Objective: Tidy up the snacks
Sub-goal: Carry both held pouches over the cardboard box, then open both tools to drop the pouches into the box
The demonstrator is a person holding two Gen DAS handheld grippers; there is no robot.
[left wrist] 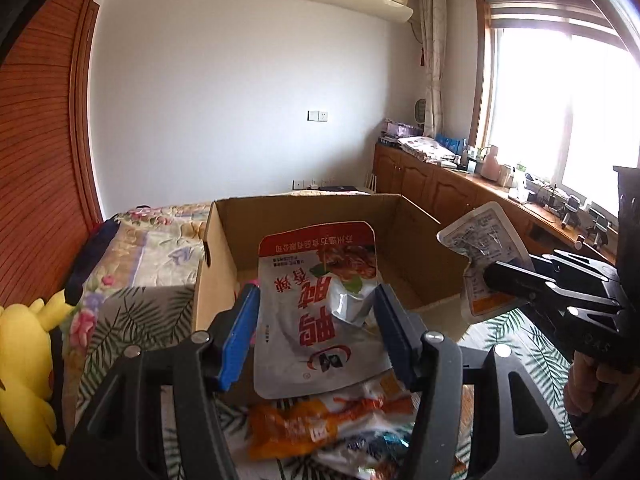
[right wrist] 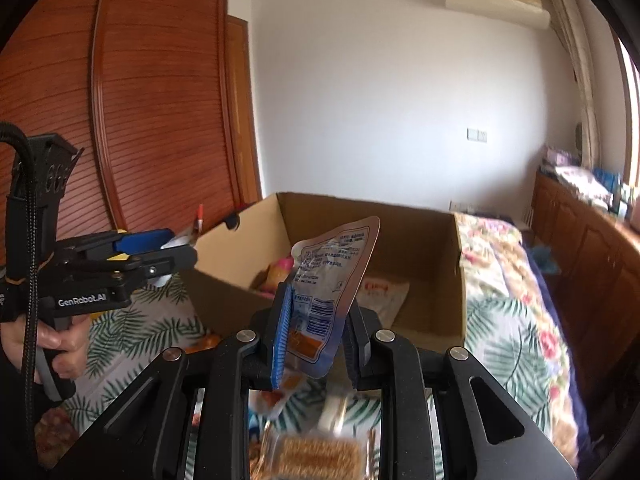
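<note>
Left gripper [left wrist: 316,332]: blue pads clamp the sides of a grey-and-red snack pouch [left wrist: 320,312], held above the bed.
Right gripper [right wrist: 316,336]: jaws closed narrowly on a small clear-backed packet [right wrist: 332,280], raised upright.
Cardboard box [left wrist: 224,248]: open-topped on the floral bedspread [left wrist: 152,248], just beyond both grippers; a few packets lie inside.
Loose snacks [left wrist: 332,416]: on the bed beneath the left gripper.

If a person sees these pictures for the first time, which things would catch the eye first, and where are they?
Each gripper holds a snack pouch up before the open cardboard box on the flowered bed cover: the left gripper grips a white and red pouch, the right gripper a smaller pale pouch. More snack packets lie below the left gripper, and a yellow plush toy sits at the far left.
</note>
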